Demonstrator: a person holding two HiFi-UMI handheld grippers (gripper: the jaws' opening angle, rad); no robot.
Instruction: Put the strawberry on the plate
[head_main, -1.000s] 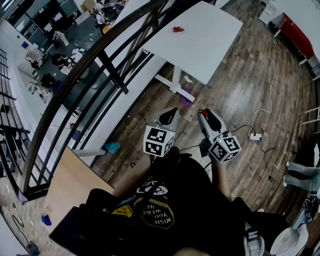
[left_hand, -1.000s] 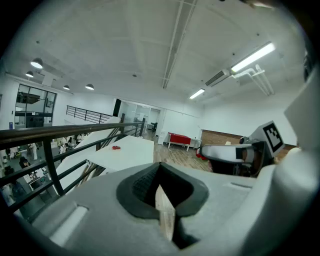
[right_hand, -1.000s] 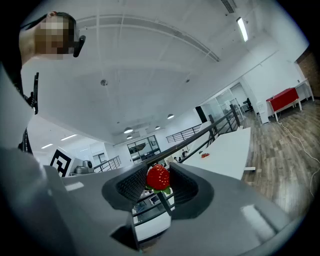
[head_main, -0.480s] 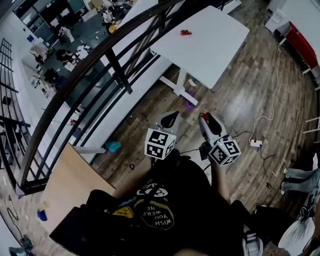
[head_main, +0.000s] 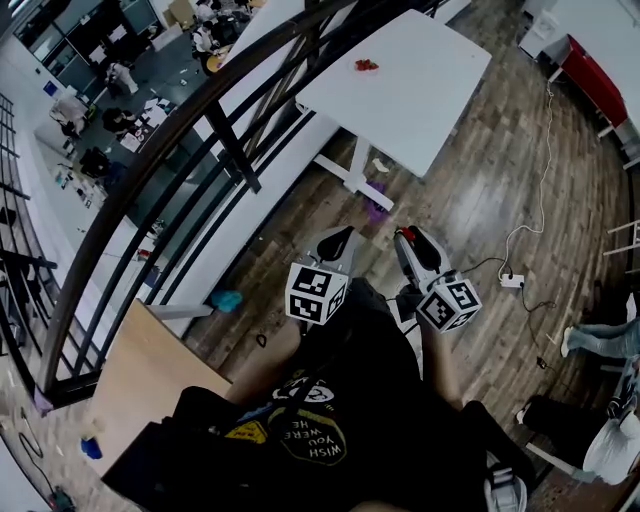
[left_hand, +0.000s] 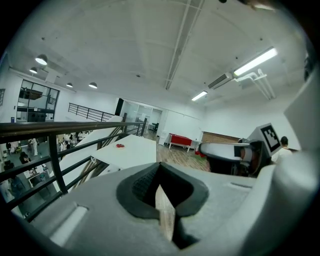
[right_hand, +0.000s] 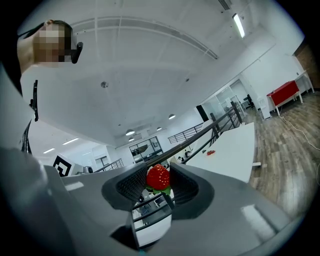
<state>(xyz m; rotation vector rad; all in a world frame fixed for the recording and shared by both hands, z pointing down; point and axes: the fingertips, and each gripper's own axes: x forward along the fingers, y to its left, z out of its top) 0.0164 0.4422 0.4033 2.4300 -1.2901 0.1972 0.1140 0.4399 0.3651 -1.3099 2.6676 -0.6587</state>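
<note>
Grippers, two, hand-held, side by side in front of the person's dark shirt, each with a marker cube. Left gripper (left_hand: 159, 169): jaws drawn together at the tips, nothing between them. Right gripper (head_main: 407, 238): jaws clamped on the strawberry (right_hand: 158, 177), one dark ribbed pad against each side of the fruit. Strawberry: red, green leaves on its lower end as the right gripper view shows it, held in the air over the wood floor (head_main: 480, 190), well apart from the white table (head_main: 430, 80). White table: stands ahead, beside a dark railing (head_main: 150, 165); carries one small red item (head_main: 366, 65) near its far edge, too small to identify. Floor items: purple object (head_main: 372, 203) at the table's foot, white power strip (head_main: 511, 281) with a trailing cable to the right, teal object (head_main: 224, 299) near the railing's base.
</note>
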